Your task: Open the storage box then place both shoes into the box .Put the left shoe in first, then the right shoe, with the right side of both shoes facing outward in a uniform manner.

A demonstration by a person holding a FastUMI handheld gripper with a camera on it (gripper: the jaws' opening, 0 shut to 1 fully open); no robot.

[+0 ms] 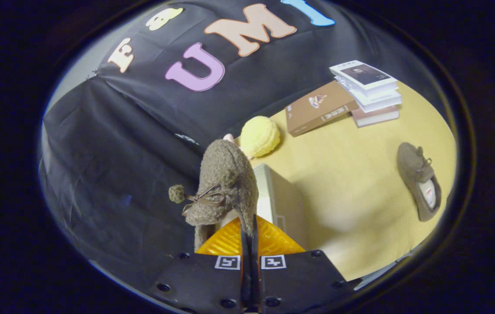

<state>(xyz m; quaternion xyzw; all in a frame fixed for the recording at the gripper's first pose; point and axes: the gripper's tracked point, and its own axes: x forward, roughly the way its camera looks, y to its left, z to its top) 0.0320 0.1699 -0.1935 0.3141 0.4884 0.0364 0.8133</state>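
- Pale rectangular storage box (pixel 280 198) is seen just beyond the fingers, standing on the yellow desk (pixel 352 192); its contents cannot be made out, as its near part is hidden behind the held shoe.
- Hand-held gripper (pixel 249 231): fingers are brought together with almost no gap and clamped on the fabric edge of a brown fuzzy slipper-type shoe (pixel 225 183).
- That held shoe is seen lifted off the desk, standing up from the fingertips with its toe end pointing away; a thin brown ribbon bow (pixel 206 199) and a small pompom (pixel 177 193) are seen on its side.
- The held shoe is placed between the fingers and the box, overlapping the box's near edge in view.
- Second matching brown fuzzy shoe (pixel 420 181) is seen lying flat on the desk, well apart from the box, with its light insole and its own small bow visible.
- Round yellow plush ball (pixel 259 136) is seen on the desk just beyond the box, close to the black cloth wall (pixel 112 144).
- Something small and pinkish is partly seen beside the ball; it cannot be identified.
- Brown flat book (pixel 317 109) is seen lying on the desk further back, touching a stack of white-covered books (pixel 367 89).
- Open desk surface lies between the box and the second shoe.
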